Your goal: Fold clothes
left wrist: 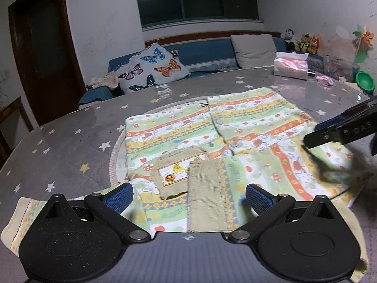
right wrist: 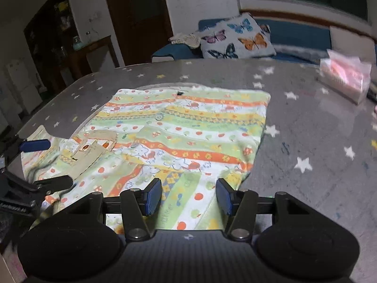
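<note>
A child's patterned garment [left wrist: 212, 132] with green, orange and yellow stripes, khaki collar and cuffs lies spread on the grey star-print table [left wrist: 70, 136]. One sleeve with a khaki cuff [left wrist: 207, 200] is folded over the front. My left gripper [left wrist: 188, 195] is open just above the near edge of the garment, by the cuff. My right gripper [right wrist: 188, 195] is open over the garment's [right wrist: 183, 129] right sleeve. The right gripper [left wrist: 339, 129] also shows at the right edge of the left wrist view. The left gripper's fingers [right wrist: 35, 145] show at the left of the right wrist view.
A pink tissue pack [left wrist: 292, 66] and a green bowl [left wrist: 365, 81] sit at the table's far right. A blue sofa with a butterfly cushion [left wrist: 150, 68] stands behind the table. A dark door [left wrist: 42, 47] is at the left.
</note>
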### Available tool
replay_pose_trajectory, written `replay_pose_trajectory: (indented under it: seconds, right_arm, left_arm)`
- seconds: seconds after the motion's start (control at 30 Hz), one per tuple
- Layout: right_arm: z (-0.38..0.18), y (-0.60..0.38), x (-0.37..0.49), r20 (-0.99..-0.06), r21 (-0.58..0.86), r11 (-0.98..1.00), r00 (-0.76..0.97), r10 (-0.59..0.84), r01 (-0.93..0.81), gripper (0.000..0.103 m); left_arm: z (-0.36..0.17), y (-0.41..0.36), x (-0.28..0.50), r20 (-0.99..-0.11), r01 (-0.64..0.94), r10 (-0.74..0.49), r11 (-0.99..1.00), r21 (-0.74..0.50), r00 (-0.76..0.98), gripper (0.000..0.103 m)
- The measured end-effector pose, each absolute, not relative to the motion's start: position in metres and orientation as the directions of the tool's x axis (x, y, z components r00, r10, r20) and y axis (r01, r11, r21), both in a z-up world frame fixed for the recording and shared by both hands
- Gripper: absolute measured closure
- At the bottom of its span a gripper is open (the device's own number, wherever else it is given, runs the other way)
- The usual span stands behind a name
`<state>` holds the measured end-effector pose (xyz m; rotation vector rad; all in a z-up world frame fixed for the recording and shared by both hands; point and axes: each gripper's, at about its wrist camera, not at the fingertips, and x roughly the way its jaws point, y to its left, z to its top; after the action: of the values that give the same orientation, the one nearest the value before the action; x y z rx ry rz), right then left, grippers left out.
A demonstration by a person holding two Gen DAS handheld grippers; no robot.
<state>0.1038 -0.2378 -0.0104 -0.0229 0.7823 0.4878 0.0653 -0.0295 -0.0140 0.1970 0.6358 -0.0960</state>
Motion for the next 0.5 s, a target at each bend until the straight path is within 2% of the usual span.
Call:
replay_pose_trajectory:
  seconds: [0.2, 0.33, 0.5]
  right_arm:
    - [-0.011, -0.218, 0.085, -0.68, 0.107, 0.863, 0.596, 0.426, -0.494, 0.042]
    - [-0.014, -0.202, 0.073, -0.687, 0.043, 0.846, 0.599, 0.411, -0.531, 0.038]
    - [-0.007, -0.185, 0.063, -0.657, 0.017, 0.824, 0.615, 0.436, -0.566, 0.024]
  left_arm:
    - [-0.026, -0.03, 0.067, -0.601, 0.114, 0.031, 0.973, 0.202, 0.798, 0.0]
    - [-0.023, -0.022, 0.062, -0.592, 0.091, 0.04, 0.978, 0.19, 0.805, 0.0]
    - [-0.013, -0.002, 0.05, -0.556, 0.039, 0.054, 0.987, 0.154, 0.83, 0.0]
